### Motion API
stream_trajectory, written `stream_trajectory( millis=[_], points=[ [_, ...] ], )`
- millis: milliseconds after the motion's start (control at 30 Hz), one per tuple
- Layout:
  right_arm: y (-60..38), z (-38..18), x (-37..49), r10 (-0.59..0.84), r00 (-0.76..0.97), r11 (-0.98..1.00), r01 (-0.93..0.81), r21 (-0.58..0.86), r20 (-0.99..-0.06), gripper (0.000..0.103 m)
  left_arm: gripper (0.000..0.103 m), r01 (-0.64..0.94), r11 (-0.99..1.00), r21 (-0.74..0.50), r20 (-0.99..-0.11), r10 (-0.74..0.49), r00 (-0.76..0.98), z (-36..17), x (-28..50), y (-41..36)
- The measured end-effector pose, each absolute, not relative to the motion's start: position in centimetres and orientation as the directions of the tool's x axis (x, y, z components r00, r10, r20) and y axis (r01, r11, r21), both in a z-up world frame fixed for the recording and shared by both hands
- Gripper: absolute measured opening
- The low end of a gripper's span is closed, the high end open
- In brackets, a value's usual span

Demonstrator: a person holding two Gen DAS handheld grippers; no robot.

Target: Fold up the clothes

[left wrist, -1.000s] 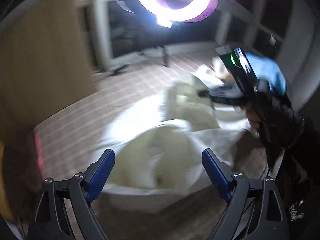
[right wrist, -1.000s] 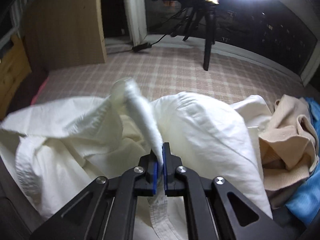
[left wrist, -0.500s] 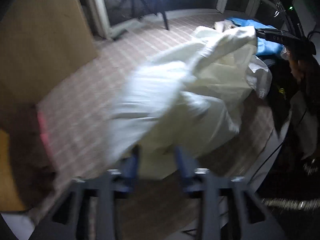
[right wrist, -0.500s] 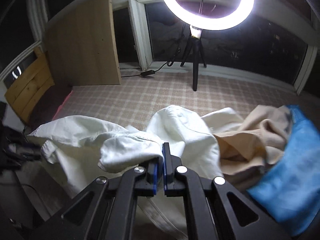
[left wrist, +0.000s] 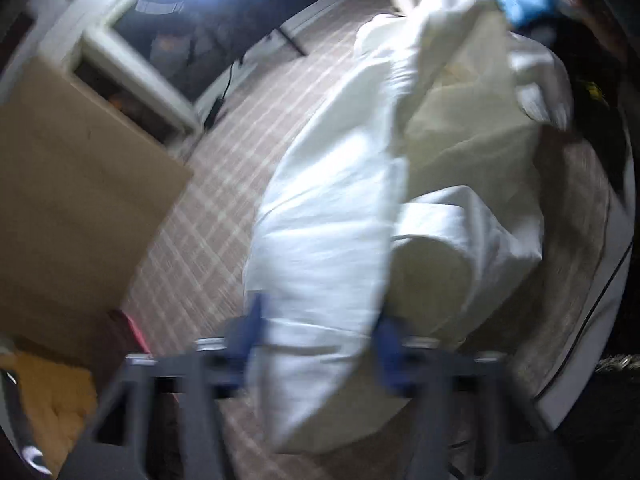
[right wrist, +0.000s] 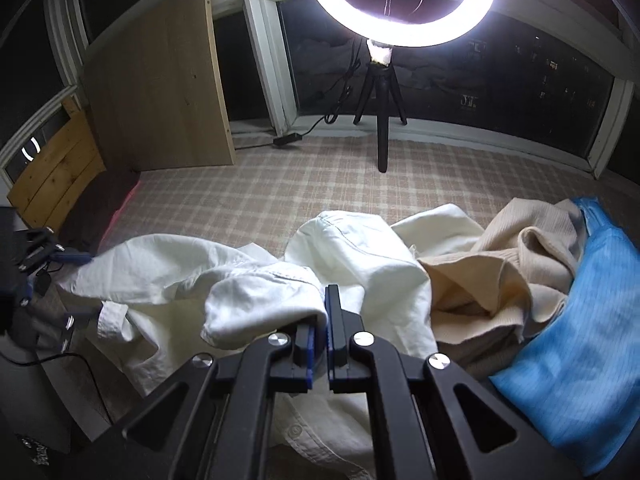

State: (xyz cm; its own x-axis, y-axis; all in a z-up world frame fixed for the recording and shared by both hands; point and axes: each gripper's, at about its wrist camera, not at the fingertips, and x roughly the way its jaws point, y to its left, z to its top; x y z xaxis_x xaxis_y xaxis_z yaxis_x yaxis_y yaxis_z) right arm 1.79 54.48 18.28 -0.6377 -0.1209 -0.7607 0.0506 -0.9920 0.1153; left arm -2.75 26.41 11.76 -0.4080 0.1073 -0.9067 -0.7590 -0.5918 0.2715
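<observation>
Far half of checked surface: bare, open for a pass btw garment and window side.
Centre/near: white garment spread in humps from left edge to middle, blocks low passes.
Right side: beige knit piled touching white garment; blue cloth just beside it, no gap btw them.
Far edge: ring light on tripod stands on surface, legs and cable near window; head hangs high over far centre.
Far left: wooden board upright, closes that corner.
Left edge: left gripper at garment's end; dark gear below it.
</observation>
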Motion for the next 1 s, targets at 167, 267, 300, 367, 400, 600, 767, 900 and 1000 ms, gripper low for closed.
stream_trajectory(
  millis=[167,267,300,367,400,600,767,900,1000],
  points=[
    [53.9,20.2,3.6,-0.131,-0.651,-0.991,0.096,0.09,-0.747,0.004,0.004,-0.703,-0.704,0.105,-0.899,0.235,-0.369,15.2,-3.4,23.3],
    [53.5,22.6,5.8,-0.163,-0.66,-0.985,0.151,0.083,-0.733,0.004,0.004,-0.689,-0.725,0.006,-0.883,0.32,-0.344,18.7,-1.3,20.1],
    [53.3,23.7,6.9,-0.175,-0.662,-0.981,0.176,0.076,-0.728,0.004,0.004,-0.689,-0.724,-0.022,-0.876,0.346,-0.335,19.9,-0.3,19.0],
    [53.1,25.3,8.1,-0.202,-0.673,-0.974,0.213,0.075,-0.712,0.004,0.004,-0.686,-0.723,-0.074,-0.867,0.386,-0.314,21.0,0.8,17.7],
    [53.0,26.2,8.6,-0.216,-0.677,-0.97,0.231,0.075,-0.703,0.004,0.004,-0.684,-0.723,-0.097,-0.865,0.401,-0.301,21.1,0.9,17.4],
    [52.1,25.6,5.3,-0.201,-0.701,-0.968,0.247,0.031,-0.684,0.004,0.01,-0.639,-0.74,-0.21,-0.877,0.431,-0.212,17.4,-0.9,17.2],
    [52.6,11.0,-7.5,0.193,-0.444,-0.966,0.068,-0.248,-0.875,0.028,0.007,-0.533,-0.832,-0.152,-0.964,0.243,-0.105,5.6,-7.1,19.6],
    [54.9,12.0,-5.3,0.177,-0.457,-0.983,-0.037,-0.18,-0.872,0.036,0.007,-0.544,-0.808,-0.226,-0.945,0.317,-0.078,4.8,-7.2,19.5],
    [56.1,16.1,-1.7,0.122,-0.54,-0.99,-0.129,-0.062,-0.833,0.044,0.007,-0.558,-0.795,-0.238,-0.938,0.338,-0.081,5.3,-6.6,19.0]
  ],
)
